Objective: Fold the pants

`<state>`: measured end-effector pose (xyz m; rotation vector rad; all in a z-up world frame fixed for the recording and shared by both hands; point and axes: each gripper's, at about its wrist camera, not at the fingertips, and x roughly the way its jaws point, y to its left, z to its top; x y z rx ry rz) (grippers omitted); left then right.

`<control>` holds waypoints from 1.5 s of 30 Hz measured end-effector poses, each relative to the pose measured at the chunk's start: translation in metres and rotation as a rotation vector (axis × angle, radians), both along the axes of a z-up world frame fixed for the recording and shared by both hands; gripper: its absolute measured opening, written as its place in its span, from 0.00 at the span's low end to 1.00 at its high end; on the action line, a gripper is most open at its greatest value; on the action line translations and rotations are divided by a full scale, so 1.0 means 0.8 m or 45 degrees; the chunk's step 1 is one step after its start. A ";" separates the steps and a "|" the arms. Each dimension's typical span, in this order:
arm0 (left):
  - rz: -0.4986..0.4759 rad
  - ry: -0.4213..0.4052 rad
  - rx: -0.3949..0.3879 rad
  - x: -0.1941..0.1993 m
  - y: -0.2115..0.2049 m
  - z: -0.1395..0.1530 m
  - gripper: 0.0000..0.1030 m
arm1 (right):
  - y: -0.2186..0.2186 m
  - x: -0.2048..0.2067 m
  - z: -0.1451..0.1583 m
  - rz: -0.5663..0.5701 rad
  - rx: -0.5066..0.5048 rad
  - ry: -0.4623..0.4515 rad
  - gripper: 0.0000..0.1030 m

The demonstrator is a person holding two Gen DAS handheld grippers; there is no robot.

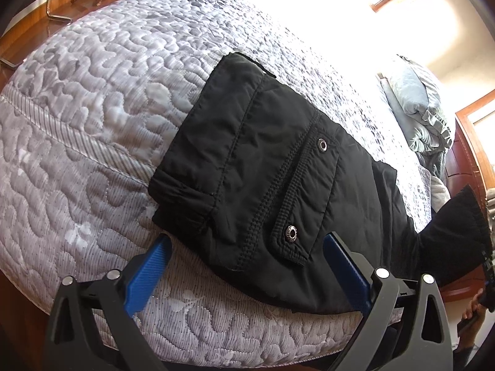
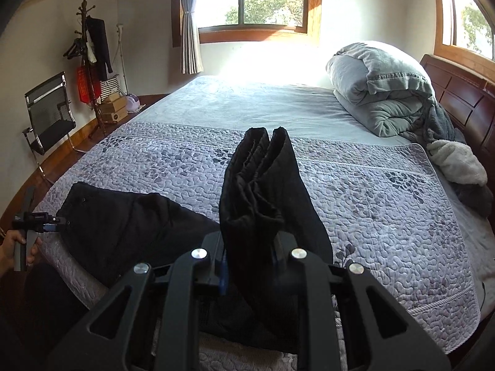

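Black pants (image 1: 263,179) lie at the near edge of the quilted bed (image 1: 92,108). Left claw (image 1: 247,256) hangs wide apart over the waistband end, gripping nothing. Right claw (image 2: 250,247) is clamped on the bunched leg cuffs, lifting them upright.

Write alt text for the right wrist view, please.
The right gripper is shut on the cuff end of black pants, lifting it above a quilted grey bed. The waist end lies flat at left near the left gripper; rolled bedding sits by the headboard.
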<state>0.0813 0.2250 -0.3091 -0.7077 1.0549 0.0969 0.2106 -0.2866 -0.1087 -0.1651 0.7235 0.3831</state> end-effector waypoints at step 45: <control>-0.051 0.037 0.040 -0.004 -0.011 -0.008 0.96 | 0.174 -0.062 -0.192 0.386 -0.577 0.108 0.18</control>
